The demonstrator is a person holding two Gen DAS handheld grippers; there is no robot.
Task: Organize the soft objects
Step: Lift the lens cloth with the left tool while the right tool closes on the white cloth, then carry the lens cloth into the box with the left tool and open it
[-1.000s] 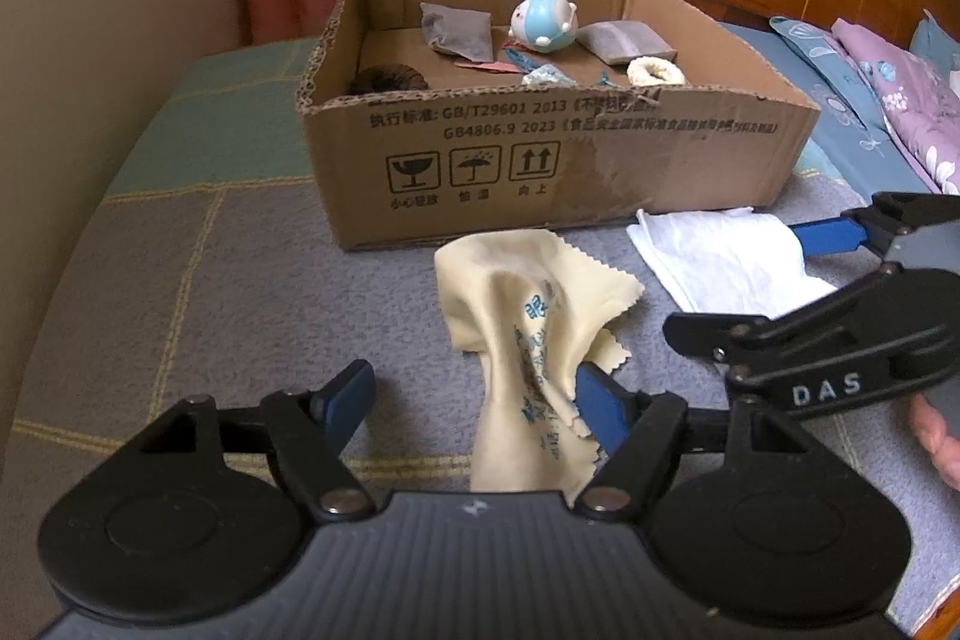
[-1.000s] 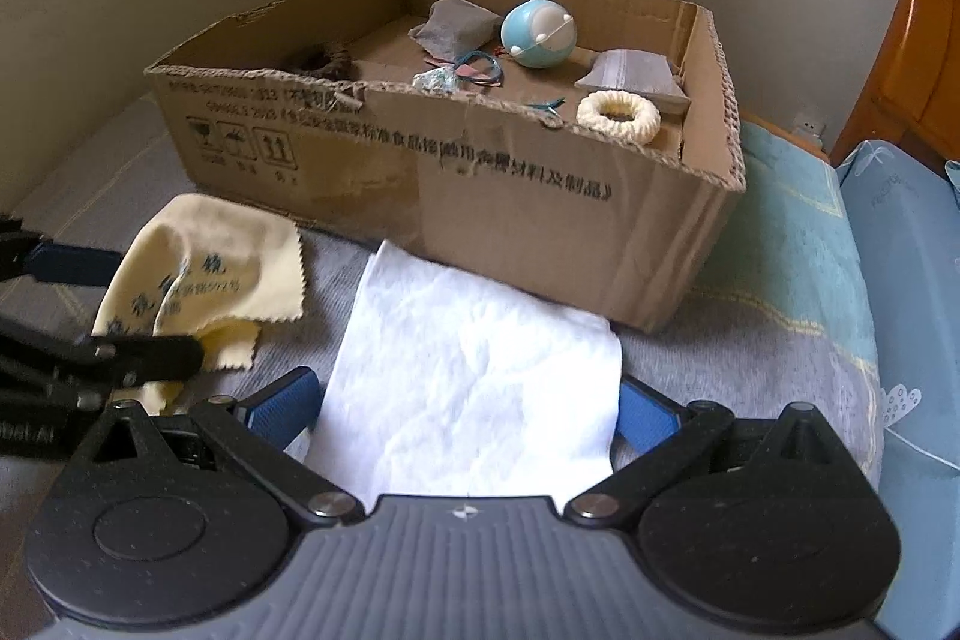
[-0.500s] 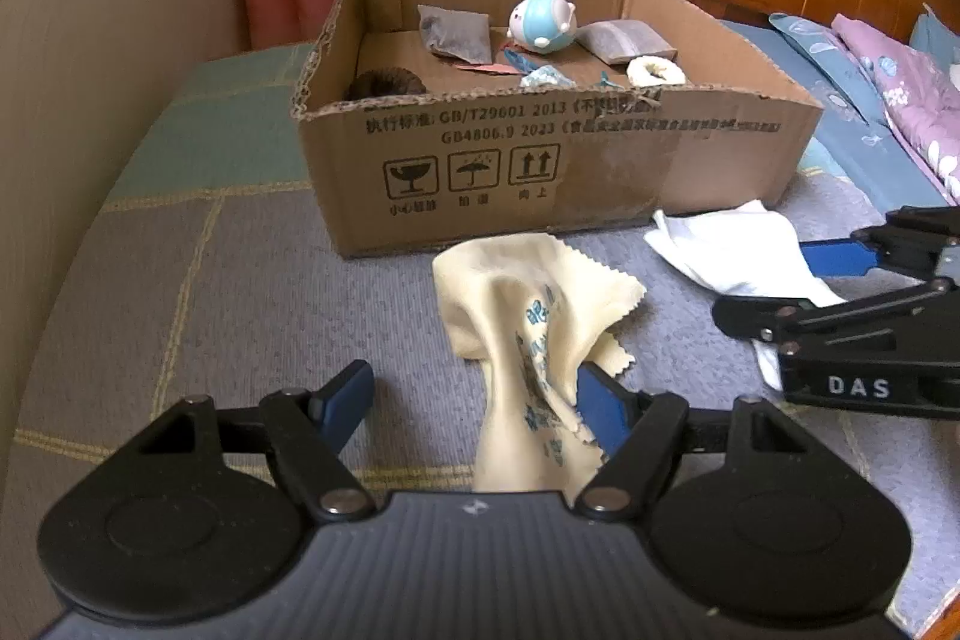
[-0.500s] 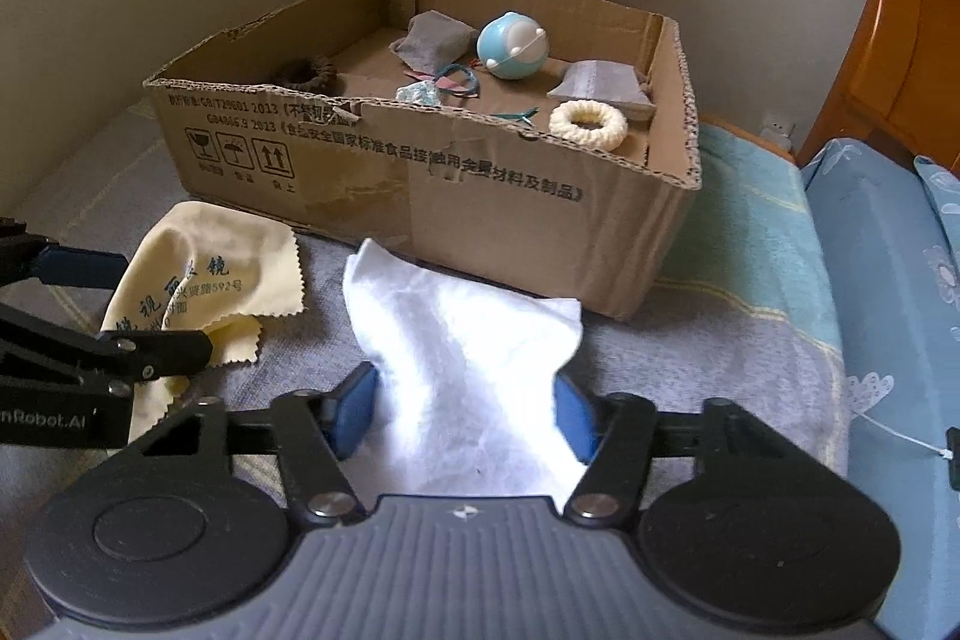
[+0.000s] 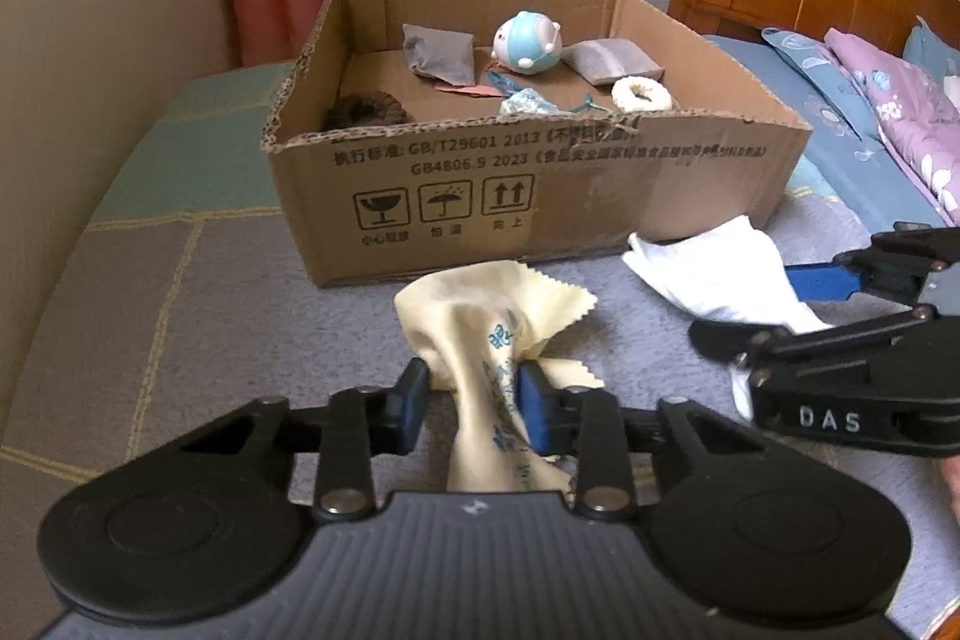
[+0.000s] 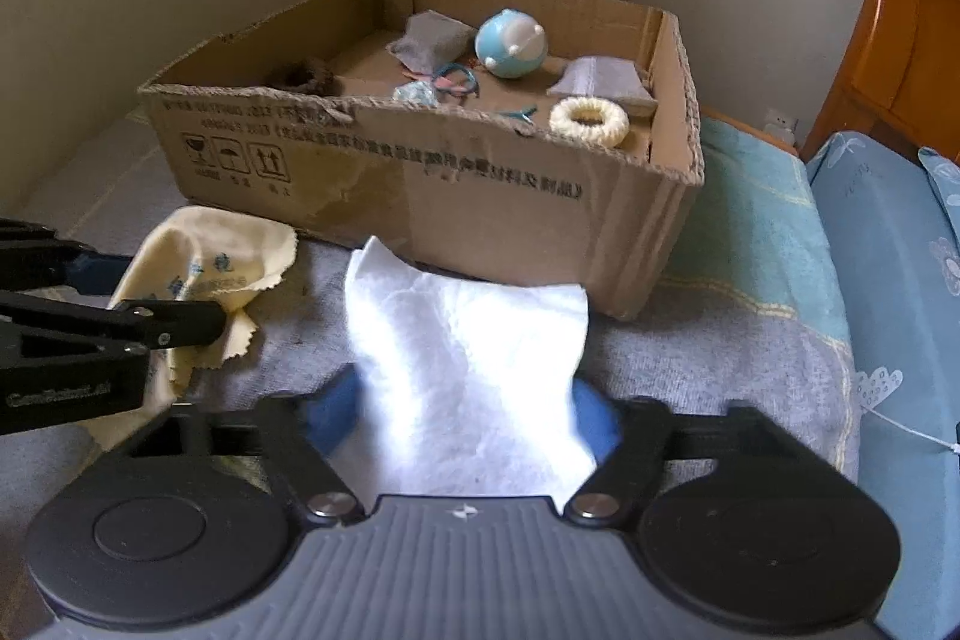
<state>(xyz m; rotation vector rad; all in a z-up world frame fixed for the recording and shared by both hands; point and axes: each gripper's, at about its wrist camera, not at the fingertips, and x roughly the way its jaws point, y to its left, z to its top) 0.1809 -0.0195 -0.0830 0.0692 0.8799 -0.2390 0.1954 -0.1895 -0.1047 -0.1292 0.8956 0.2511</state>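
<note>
Since both cloths floppy, light: left gripper point(image 5: 472, 398) pinching yellow cloth point(image 5: 480, 316) bunch; right gripper point(image 6: 462, 415) jaws straddling white cloth point(image 6: 468, 334), grip unclear.

Bunched yellow cloth point(image 5: 480, 334), white cloth point(image 6: 468, 340)

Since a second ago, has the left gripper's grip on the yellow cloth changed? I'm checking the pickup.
Yes. The left gripper has closed on the yellow cloth, bunching it; the cloth's far edge still lies just before the cardboard box.
</note>
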